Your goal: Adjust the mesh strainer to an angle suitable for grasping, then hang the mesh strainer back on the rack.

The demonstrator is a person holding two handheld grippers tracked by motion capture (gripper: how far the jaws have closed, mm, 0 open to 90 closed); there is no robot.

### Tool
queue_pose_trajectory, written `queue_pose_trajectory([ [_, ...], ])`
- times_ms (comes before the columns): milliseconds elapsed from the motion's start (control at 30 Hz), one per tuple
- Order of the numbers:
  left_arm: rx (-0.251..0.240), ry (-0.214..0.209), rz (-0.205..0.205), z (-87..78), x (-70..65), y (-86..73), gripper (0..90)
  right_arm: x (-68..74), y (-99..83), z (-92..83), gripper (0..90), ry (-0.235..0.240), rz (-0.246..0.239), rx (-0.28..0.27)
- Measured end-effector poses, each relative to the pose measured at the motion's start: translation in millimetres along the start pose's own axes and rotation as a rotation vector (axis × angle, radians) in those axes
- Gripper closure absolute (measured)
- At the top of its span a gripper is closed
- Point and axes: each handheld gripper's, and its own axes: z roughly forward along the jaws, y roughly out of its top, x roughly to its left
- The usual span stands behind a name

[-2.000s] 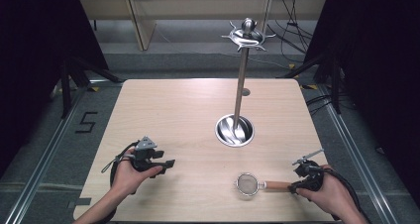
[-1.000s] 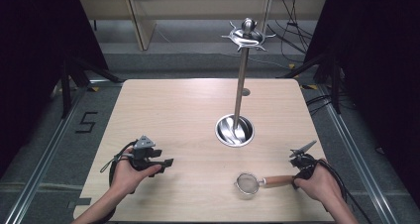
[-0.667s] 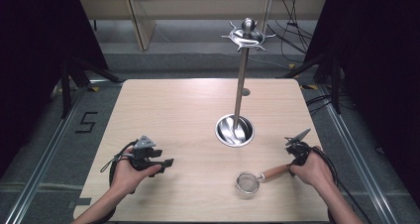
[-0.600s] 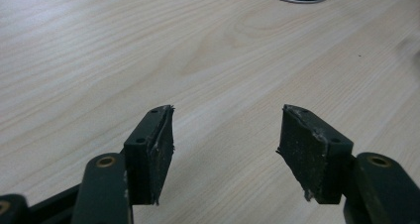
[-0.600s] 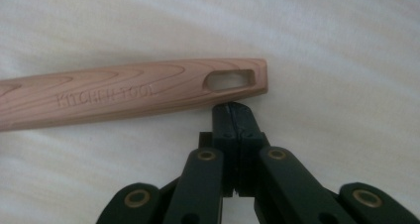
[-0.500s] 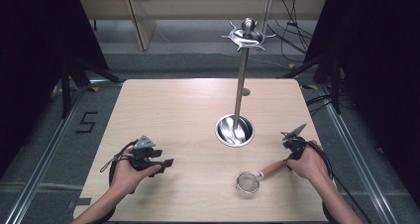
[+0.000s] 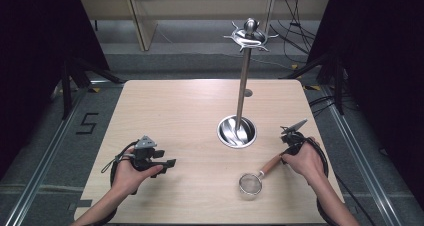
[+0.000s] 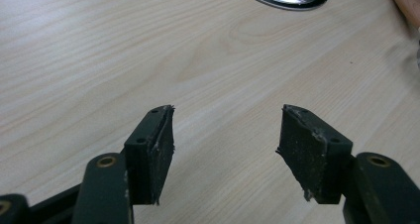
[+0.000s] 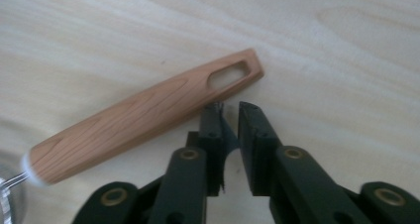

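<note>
- Right tongs (image 9: 229, 109) hover just beside the strainer (image 7: 251, 183), jaws a crack apart with nothing between them, having just been opening; the wooden handle (image 9: 143, 112) lies flat on the desk (image 7: 185, 111), freed.
- Left tongs (image 8: 225, 130) rest wide apart and empty, apparently idle.
- Beyond, the hook stand (image 7: 244, 76) rises, likely the strainer's destination.

One strainer (image 7: 250, 184), one hook stand (image 7: 243, 88), two hand-held grippers, one table (image 7: 180, 116).
</note>
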Motion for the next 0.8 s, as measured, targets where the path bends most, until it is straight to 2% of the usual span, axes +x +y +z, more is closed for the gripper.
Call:
queue_pose_trajectory([
  [33,-0.001,-0.01,-0.002,0.2,1.3,1.2,37.5,4.6,-5.6,-5.5,74.1,0.003,0.046,0.004],
  [100,-0.003,-0.008,-0.005,0.2,1.5,2.1,37.7,3.5,-8.6,-5.9,71.7,-0.016,0.03,-0.005],
  [133,-0.01,-0.003,-0.008,0.3,1.3,3.0,37.8,6.1,-11.2,-9.0,69.0,0.02,0.049,0.0],
  [167,-0.01,-0.006,-0.01,0.1,1.3,4.1,37.8,8.8,-13.8,-11.3,67.5,0.035,0.058,-0.01],
  [200,-0.014,-0.009,-0.012,0.0,1.0,4.7,38.0,8.8,-15.6,-14.5,66.2,0.036,0.039,-0.022],
  [233,-0.011,-0.013,-0.011,-0.7,0.8,5.2,38.0,10.5,-17.8,-16.8,65.8,0.041,0.048,-0.027],
  [267,-0.013,-0.016,-0.015,-0.8,0.2,4.8,38.1,11.0,-21.4,-19.7,66.3,0.019,0.055,-0.032],
  [300,-0.013,-0.015,-0.012,-0.8,0.2,3.7,38.1,11.0,-21.4,-19.7,66.3,0.019,0.055,-0.032],
  [367,-0.019,-0.019,-0.034,0.2,0.3,1.4,38.1,12.9,-24.2,-23.7,63.7,0.053,0.07,-0.029],
  [433,0.004,-0.014,-0.021,-0.4,3.1,1.2,38.2,14.6,-28.9,-26.4,56.9,0.074,0.088,-0.019],
  [467,-0.005,-0.006,-0.023,0.3,2.7,1.2,38.2,14.6,-28.9,-26.4,56.9,0.074,0.088,-0.019],
  [500,0.001,-0.016,-0.015,1.1,2.7,2.1,38.2,14.6,-32.1,-25.7,52.0,0.075,0.094,-0.02],
  [567,-0.005,-0.009,-0.016,1.6,1.2,2.4,38.2,13.5,-33.1,-25.4,49.1,0.086,0.085,-0.013],
  [633,-0.003,-0.019,-0.007,1.7,-0.3,4.5,38.2,13.1,-32.4,-23.7,44.1,0.052,0.09,-0.004],
  [667,-0.007,-0.012,-0.014,1.4,-2.5,5.4,38.1,14.2,-31.7,-23.5,41.7,0.055,0.098,-0.006],
  [700,-0.007,-0.026,-0.007,1.0,-2.1,5.7,38.1,15.6,-31.1,-23.8,39.0,0.064,0.12,-0.008],
  [767,-0.014,-0.022,-0.014,0.9,-3.6,4.4,37.8,20.2,-30.7,-22.0,36.7,0.098,0.155,-0.016],
  [800,-0.005,-0.023,-0.014,0.8,-3.1,3.4,37.9,19.7,-31.1,-18.4,35.4,0.087,0.132,-0.031],
])
